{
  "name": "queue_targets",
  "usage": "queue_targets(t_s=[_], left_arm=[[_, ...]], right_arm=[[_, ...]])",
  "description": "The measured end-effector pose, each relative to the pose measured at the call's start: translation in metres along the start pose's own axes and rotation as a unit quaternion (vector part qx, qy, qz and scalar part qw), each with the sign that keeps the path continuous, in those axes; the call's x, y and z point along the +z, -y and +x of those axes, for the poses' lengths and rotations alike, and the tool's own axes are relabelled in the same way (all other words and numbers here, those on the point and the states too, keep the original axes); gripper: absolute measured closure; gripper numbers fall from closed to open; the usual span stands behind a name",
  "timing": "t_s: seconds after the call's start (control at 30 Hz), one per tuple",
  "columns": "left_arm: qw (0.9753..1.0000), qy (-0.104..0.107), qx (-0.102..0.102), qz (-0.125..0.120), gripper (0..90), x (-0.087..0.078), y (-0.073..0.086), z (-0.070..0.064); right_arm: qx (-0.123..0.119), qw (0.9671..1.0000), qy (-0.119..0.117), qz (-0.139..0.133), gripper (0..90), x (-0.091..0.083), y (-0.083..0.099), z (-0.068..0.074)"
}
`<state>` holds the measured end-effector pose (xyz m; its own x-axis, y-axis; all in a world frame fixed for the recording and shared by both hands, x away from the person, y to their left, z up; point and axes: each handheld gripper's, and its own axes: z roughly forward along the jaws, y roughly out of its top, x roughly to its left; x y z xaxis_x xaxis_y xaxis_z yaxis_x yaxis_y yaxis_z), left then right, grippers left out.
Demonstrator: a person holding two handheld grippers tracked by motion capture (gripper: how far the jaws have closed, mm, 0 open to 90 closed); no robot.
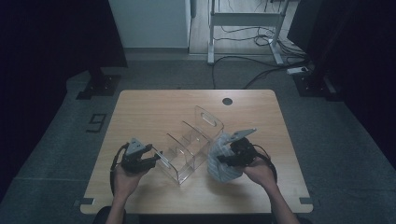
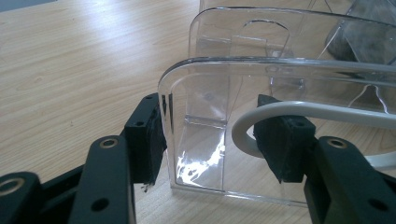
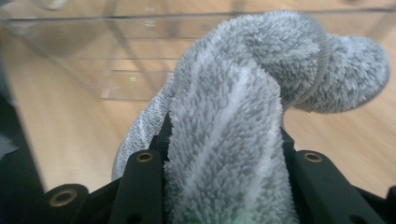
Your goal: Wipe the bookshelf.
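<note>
Right now, nearest to me, my right gripper (image 3: 224, 154) has its jaws pinched on a grey fluffy towel (image 3: 252, 93) with pale stripes; the bunched cloth rises out of the jaws and flops over at the top. In the high view the towel (image 1: 223, 161) hangs just beside the right-hand side of the clear acrylic organizer (image 1: 191, 144), lifted a little off the wooden table (image 1: 154, 105).

On the other side, my left gripper (image 2: 210, 140) straddles the organizer's near end wall (image 2: 201, 121) — one pad sits against the outside, the other stands inside, near a loop of white cable (image 2: 299, 112). The jaws are spread around the wall; I can't tell whether they press it yet.

I judge the step in hand to be dropping the towel into one of the organizer's compartments. To do it well, I'd firm up the left hold first so the light plastic doesn't skid. Then I'd raise the towel until its dangling end clears the rim, bring it over a single slot — not across a divider — and lower it before letting go.

Farther off, the table's far half lies bare but for a round cable port (image 1: 227, 101).
</note>
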<state>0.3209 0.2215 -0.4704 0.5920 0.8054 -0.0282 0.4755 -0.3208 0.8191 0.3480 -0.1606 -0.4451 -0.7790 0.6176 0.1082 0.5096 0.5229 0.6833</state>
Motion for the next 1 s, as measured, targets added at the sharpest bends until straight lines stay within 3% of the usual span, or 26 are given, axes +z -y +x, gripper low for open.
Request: queue_targets(t_s=[0.03,0.23,0.47,0.67,1.0], left_arm=[[1.0000,0.001,0.001,0.001,44.6,0.000,0.000,0.000],[1.0000,0.005,0.004,0.006,44.8,-0.001,-0.001,-0.001],[0.9997,0.018,0.011,0.007,44.9,-0.002,0.000,-0.004],[0.9991,0.036,0.021,0.009,44.8,-0.003,0.000,-0.008],[0.9976,0.060,0.034,0.011,44.7,-0.004,0.000,-0.014]], right_arm=[[0.000,1.0000,0.000,0.000,60.0,0.000,0.000,0.000],[0.032,0.9982,0.051,0.001,59.7,-0.010,0.013,-0.028],[0.049,0.9957,0.078,0.003,59.1,-0.012,0.021,-0.042],[0.065,0.9945,0.082,0.003,58.2,-0.010,0.028,-0.054],[0.056,0.9960,0.069,-0.001,55.7,0.008,0.026,-0.058]])
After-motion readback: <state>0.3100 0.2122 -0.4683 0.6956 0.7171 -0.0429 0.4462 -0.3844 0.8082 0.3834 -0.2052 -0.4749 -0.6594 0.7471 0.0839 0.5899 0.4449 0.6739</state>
